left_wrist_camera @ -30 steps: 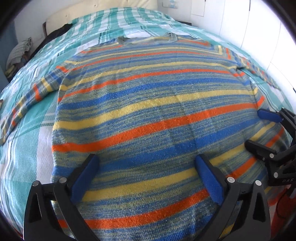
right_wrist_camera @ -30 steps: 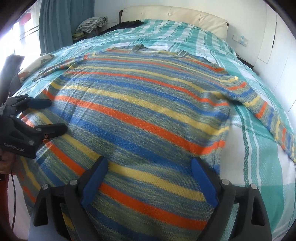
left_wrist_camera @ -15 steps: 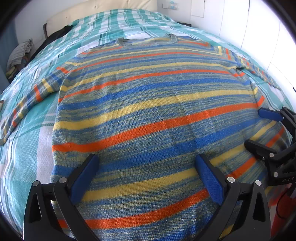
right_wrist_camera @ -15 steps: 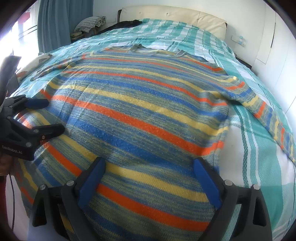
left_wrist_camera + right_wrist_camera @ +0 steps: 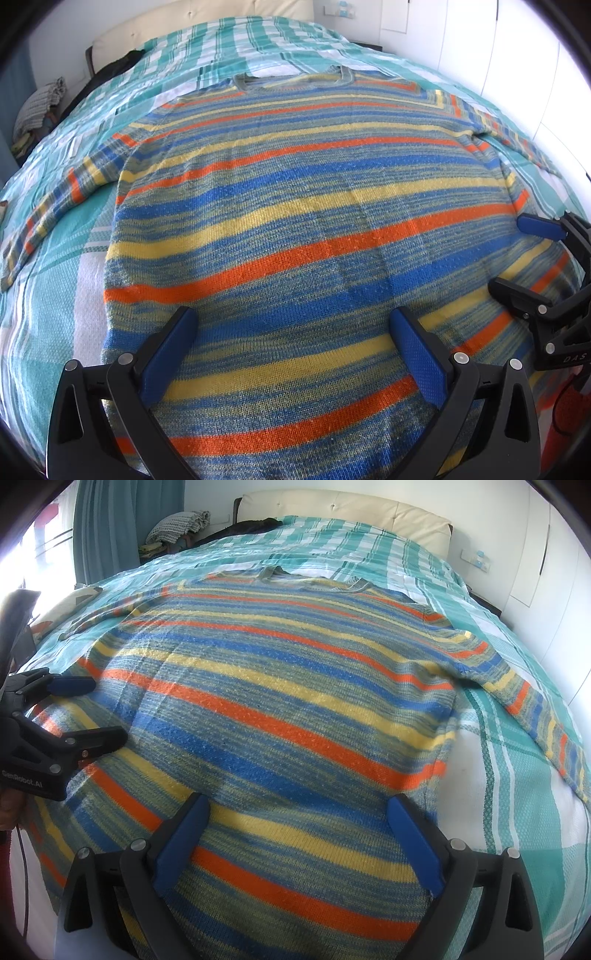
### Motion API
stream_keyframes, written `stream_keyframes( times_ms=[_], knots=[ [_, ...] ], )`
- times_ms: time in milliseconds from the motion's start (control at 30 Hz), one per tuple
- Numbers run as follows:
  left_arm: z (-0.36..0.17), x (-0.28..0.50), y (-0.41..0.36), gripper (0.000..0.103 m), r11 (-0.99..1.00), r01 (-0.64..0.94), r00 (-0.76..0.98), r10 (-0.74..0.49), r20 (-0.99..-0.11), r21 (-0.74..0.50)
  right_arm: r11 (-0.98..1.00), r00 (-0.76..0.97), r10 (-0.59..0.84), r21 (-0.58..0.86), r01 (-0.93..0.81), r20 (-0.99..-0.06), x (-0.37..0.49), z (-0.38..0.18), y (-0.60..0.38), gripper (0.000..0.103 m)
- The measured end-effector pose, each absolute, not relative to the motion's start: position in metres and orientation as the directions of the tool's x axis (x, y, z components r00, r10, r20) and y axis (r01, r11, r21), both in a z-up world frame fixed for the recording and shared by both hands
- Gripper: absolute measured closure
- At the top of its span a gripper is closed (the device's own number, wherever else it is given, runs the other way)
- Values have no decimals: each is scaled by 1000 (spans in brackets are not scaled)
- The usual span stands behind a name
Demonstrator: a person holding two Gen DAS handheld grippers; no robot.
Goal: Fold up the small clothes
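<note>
A striped knit sweater (image 5: 303, 206) in blue, yellow and orange lies flat on the bed, collar far, both sleeves spread out; it also shows in the right wrist view (image 5: 280, 701). My left gripper (image 5: 291, 321) is open and empty, hovering over the sweater's lower left part. My right gripper (image 5: 299, 805) is open and empty over the lower right part. Each gripper shows in the other's view: the right gripper (image 5: 517, 254) at the right edge, the left gripper (image 5: 99, 709) at the left edge.
The bed has a teal and white checked cover (image 5: 517, 812) and a cream headboard (image 5: 343, 502). Folded cloth (image 5: 177, 524) lies by the teal curtain (image 5: 110, 528). White cupboard doors (image 5: 480, 48) stand along the right side.
Both grippers have barely shifted; the sweater lies as before and both jaws stay open.
</note>
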State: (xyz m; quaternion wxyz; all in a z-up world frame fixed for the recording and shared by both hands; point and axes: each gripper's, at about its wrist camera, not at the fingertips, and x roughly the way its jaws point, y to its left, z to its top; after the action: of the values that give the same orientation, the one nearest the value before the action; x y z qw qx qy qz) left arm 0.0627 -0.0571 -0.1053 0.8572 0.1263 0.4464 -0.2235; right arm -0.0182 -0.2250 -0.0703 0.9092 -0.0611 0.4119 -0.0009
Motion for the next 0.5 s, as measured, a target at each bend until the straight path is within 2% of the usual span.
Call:
stream_keyframes(
  times_ms=[500],
  knots=[
    [-107,62,-57,1,870,492,502,-259,-825,26,993,659,-53,-112,-48,-751,-18,-71,-226,7]
  ],
)
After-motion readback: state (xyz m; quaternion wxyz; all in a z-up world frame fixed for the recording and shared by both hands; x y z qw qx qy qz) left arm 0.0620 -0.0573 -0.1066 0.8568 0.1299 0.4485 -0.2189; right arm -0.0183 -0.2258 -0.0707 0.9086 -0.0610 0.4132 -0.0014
